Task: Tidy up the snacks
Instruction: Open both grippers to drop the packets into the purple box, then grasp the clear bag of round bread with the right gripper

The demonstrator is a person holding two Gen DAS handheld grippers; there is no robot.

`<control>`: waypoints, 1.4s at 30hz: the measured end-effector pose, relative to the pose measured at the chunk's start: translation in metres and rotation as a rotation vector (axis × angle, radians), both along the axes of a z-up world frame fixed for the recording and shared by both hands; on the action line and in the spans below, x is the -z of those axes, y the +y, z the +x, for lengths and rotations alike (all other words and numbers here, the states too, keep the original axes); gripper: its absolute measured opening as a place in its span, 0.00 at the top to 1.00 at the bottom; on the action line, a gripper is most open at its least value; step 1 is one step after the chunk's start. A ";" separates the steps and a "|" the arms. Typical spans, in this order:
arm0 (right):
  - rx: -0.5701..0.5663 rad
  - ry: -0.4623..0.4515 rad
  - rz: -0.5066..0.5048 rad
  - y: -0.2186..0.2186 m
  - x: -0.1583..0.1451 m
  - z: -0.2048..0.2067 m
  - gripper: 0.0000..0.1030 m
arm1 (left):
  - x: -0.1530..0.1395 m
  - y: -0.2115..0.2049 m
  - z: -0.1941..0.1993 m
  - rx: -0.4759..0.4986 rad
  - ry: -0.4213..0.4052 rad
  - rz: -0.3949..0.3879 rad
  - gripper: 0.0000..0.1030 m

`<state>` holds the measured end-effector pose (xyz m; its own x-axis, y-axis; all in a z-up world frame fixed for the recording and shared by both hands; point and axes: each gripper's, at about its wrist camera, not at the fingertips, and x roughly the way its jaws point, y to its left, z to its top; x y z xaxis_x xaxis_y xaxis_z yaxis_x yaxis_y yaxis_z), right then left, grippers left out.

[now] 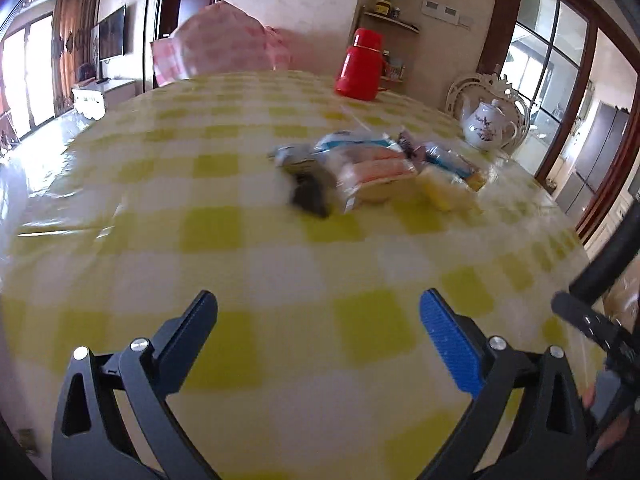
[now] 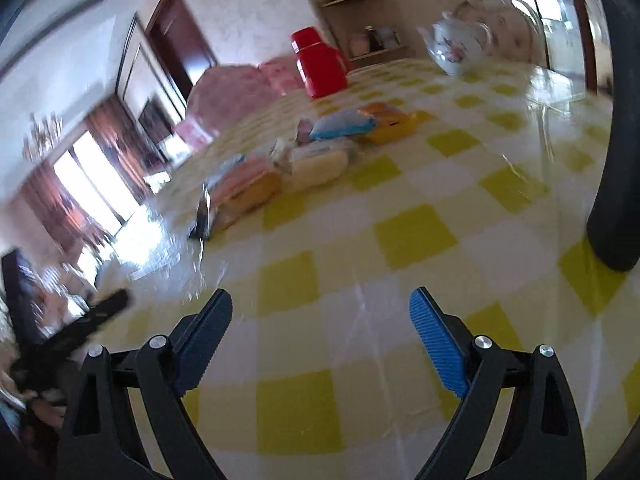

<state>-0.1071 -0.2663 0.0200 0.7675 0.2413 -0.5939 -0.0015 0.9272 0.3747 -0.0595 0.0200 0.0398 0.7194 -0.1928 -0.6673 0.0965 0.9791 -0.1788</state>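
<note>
My left tongs (image 1: 318,306) gape wide, gripping nothing, poised over the checked tablecloth (image 1: 224,232); my right tongs (image 2: 320,304) likewise stand released and empty. The snack packets (image 1: 372,168) lie in a heap well ahead of both, untouched. The left view alone shows the teapot (image 1: 486,126) clearly, right of the heap; the right view is tilted

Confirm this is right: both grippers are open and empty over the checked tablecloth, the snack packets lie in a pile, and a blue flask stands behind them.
Wrong on one point: the flask is red, not blue, as the left wrist view shows. The rest stands.
</note>
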 end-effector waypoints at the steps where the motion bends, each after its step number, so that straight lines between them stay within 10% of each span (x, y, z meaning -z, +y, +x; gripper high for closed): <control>1: 0.017 -0.005 -0.028 -0.005 0.000 0.007 0.15 | 0.002 -0.012 0.013 -0.003 0.000 -0.007 0.02; 11: 0.000 0.069 -0.184 0.011 0.000 0.091 0.15 | 0.012 -0.054 0.075 0.017 -0.018 -0.096 0.02; 19: 0.028 0.082 -0.068 0.021 -0.003 0.180 0.15 | 0.009 -0.009 0.066 -0.087 -0.027 -0.289 0.02; 26: 0.001 0.185 -0.344 0.072 0.012 0.231 0.14 | 0.007 0.001 0.065 -0.133 -0.042 -0.295 0.02; 32: -0.043 0.133 -0.350 0.064 0.009 0.191 0.40 | 0.010 -0.003 0.067 -0.118 -0.023 -0.255 0.02; 42: -0.083 0.028 -0.209 0.022 -0.001 0.063 0.42 | 0.010 -0.017 0.067 -0.090 -0.021 -0.182 0.02</control>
<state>-0.0438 -0.2440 0.0205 0.7324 0.1726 -0.6586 -0.0737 0.9818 0.1753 0.0071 0.0026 0.0301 0.7523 -0.2434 -0.6122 0.0160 0.9357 -0.3524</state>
